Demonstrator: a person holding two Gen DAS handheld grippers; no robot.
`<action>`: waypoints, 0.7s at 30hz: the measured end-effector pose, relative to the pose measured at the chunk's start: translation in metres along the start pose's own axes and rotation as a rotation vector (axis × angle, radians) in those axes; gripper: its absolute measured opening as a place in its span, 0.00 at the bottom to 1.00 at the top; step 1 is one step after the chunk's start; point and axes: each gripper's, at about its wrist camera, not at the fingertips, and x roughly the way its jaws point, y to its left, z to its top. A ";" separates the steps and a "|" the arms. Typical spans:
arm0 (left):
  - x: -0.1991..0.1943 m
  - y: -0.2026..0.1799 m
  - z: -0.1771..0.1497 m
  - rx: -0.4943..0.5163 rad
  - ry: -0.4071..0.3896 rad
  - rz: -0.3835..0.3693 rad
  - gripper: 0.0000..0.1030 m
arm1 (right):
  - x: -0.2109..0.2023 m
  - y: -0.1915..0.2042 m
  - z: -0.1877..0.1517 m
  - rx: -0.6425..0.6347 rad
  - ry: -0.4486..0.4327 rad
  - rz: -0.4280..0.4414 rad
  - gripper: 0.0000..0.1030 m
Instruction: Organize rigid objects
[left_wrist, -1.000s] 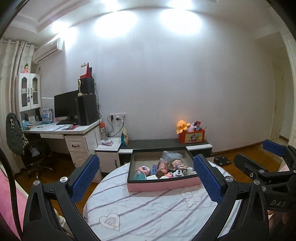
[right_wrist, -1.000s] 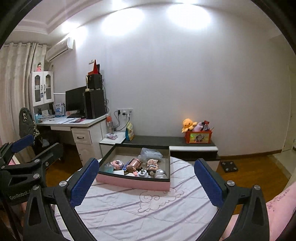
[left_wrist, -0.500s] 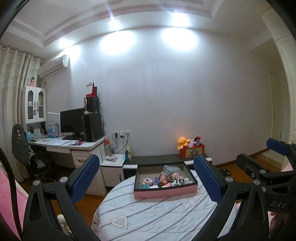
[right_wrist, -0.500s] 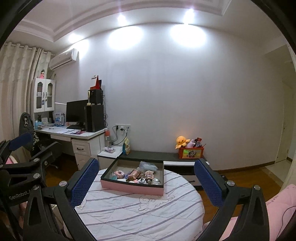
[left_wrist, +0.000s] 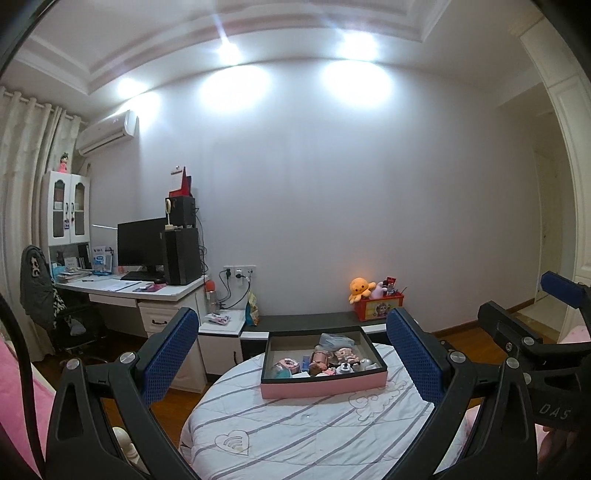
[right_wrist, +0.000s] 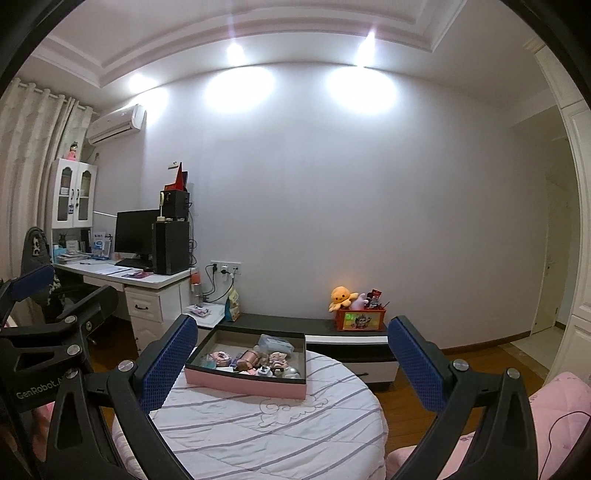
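We've got both grippers wide open, holding nothing: left gripper (left_wrist: 293, 352), right gripper (right_wrist: 291, 354). The pink tray (left_wrist: 325, 388) of small trinkets (left_wrist: 320, 359) sits on the round striped bed (left_wrist: 295, 428), well ahead. We'd come down slowly over one item. Only the right view shows the pink cushion (right_wrist: 550, 406).

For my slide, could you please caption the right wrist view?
Open right hand-held gripper facing a pink tray of small objects on a striped round bed.
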 end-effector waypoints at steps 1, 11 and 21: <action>0.000 0.000 0.000 -0.001 0.002 0.000 1.00 | -0.001 0.000 0.000 -0.002 -0.002 -0.005 1.00; -0.001 0.001 -0.001 -0.001 -0.006 0.004 1.00 | -0.003 0.000 0.002 -0.002 -0.005 -0.012 1.00; -0.001 0.000 -0.003 0.000 -0.014 0.009 1.00 | -0.004 0.001 0.000 -0.002 -0.006 -0.011 1.00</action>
